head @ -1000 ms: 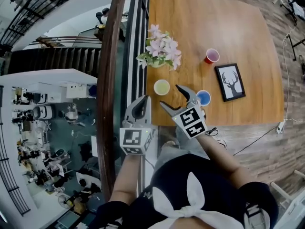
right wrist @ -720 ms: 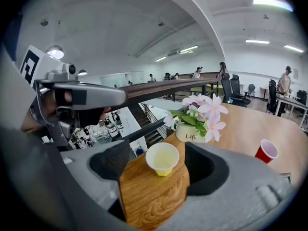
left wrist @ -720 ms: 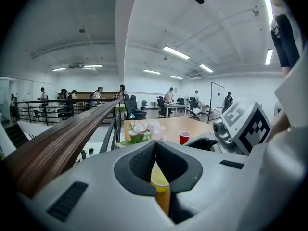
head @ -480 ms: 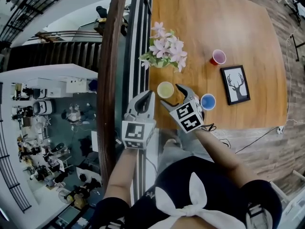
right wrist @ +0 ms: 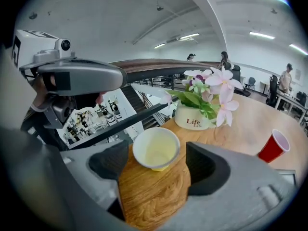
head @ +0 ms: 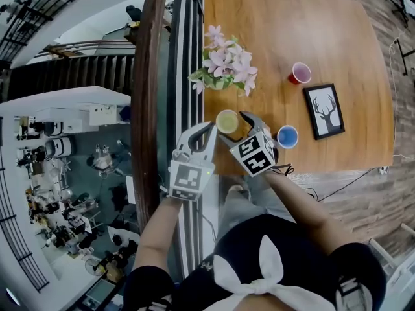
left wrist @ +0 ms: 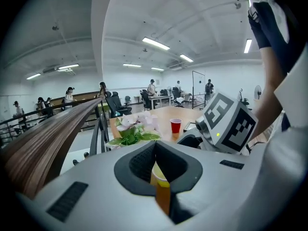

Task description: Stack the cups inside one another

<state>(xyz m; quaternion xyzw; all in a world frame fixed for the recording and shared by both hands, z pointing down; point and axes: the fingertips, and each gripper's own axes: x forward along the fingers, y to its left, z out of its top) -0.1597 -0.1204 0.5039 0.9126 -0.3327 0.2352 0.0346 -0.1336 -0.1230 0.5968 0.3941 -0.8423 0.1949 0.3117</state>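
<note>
Yellow cup (head: 227, 120): upright near the left edge of the wooden surface (head: 292, 18), just in front of the flower pot (head: 224, 67).
Right gripper (head: 235, 128): released, jaws spread, with the yellow cup between their tips and not gripped.
Left gripper (head: 206, 132): clenched on nothing, beside the surface edge, next to the railing (head: 148, 76).
Blue cup (head: 287, 136): upright, right of the right gripper.
Red cup (head: 300, 73): upright, farther back.
Framed deer picture (head: 323, 111): lying flat between the two.

The left tongs (head: 206, 131) are closed to a slit beside the bench's (head: 337, 50) near-left corner. The right tongs (head: 237, 129) gape over its near edge.
</note>
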